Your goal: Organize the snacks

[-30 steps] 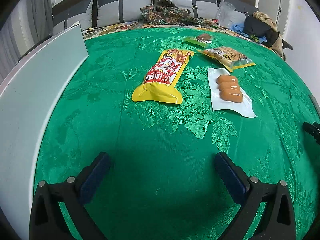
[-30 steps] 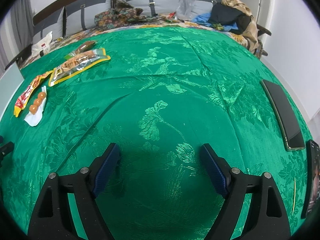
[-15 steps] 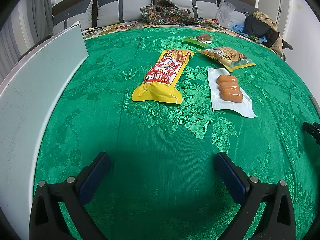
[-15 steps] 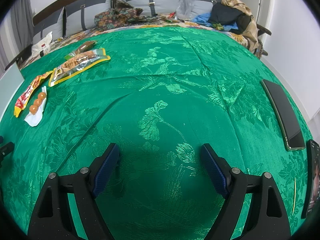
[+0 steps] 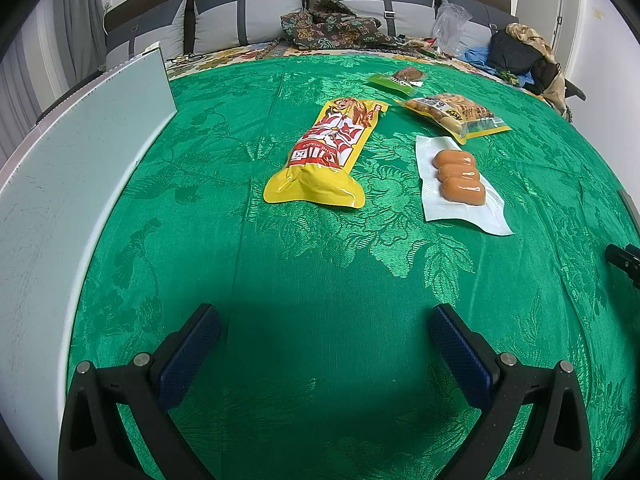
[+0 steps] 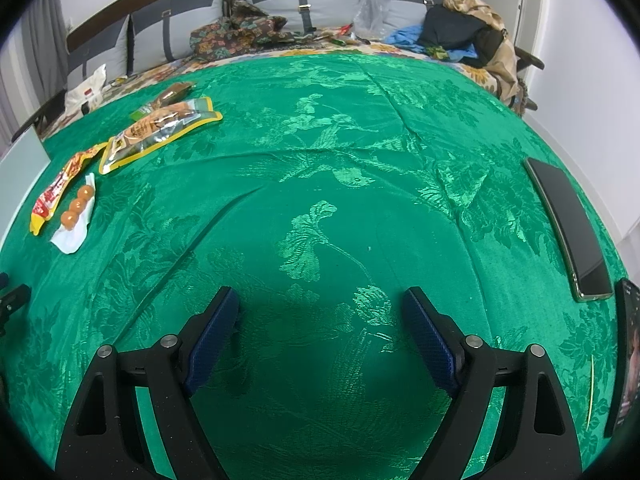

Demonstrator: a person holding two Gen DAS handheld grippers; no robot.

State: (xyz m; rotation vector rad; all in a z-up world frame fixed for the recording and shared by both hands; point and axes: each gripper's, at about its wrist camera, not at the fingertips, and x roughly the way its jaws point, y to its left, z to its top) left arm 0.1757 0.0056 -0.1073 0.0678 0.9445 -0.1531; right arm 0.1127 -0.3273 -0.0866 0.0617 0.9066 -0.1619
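Both the left gripper [image 5: 324,322] and right gripper [image 6: 320,304] hover wide apart and empty over the green cloth [image 5: 320,272]; a yellow snack bag [image 5: 326,152] and sausage pack [image 5: 456,180] lie ahead.

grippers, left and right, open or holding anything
left gripper: open, holding nothing
right gripper: open, holding nothing

- left gripper [image 5: 325,322]: black angular finger arms; dark blue textured pads [image 5: 190,354]; round silver screws near each pad
- right gripper [image 6: 320,306]: same black frame; blue ribbed pads [image 6: 430,342]; silver screw heads
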